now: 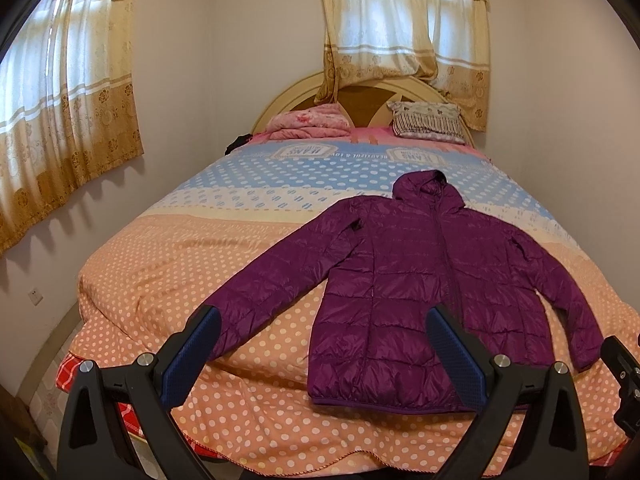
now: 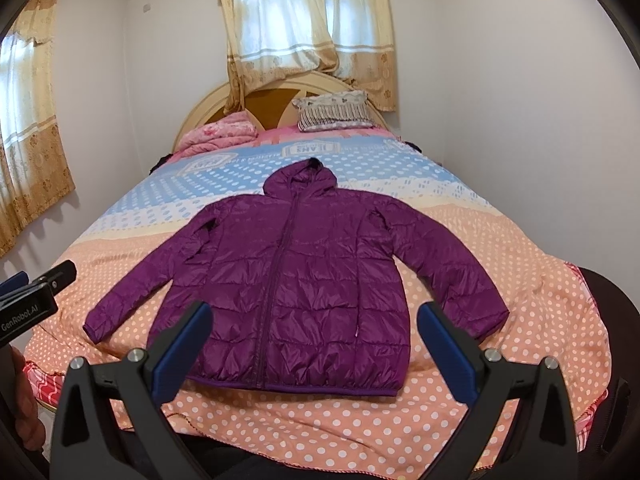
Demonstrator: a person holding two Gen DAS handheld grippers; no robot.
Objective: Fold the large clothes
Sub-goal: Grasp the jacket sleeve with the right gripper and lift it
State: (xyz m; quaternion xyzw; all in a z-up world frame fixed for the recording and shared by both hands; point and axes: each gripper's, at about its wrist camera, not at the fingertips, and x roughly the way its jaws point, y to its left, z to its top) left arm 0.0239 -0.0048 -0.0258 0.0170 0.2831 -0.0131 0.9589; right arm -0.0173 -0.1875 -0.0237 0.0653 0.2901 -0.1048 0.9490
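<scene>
A purple hooded puffer jacket [image 1: 416, 276] lies flat and zipped on the bed [image 1: 168, 264], front up, both sleeves spread out, hem toward me; it also shows in the right wrist view [image 2: 296, 280]. My left gripper [image 1: 324, 320] is open and empty, held above the bed's foot near the jacket's left sleeve cuff and hem. My right gripper [image 2: 316, 314] is open and empty, held above the jacket's hem. The left gripper's body [image 2: 32, 304] shows at the left edge of the right wrist view.
The bed [image 2: 500, 380] has an orange, white and blue polka-dot cover. A pink folded blanket [image 1: 308, 122] and a patterned pillow [image 1: 428, 120] lie at the headboard. Walls close in on both sides. Curtains [image 1: 68, 100] hang at left and behind the headboard.
</scene>
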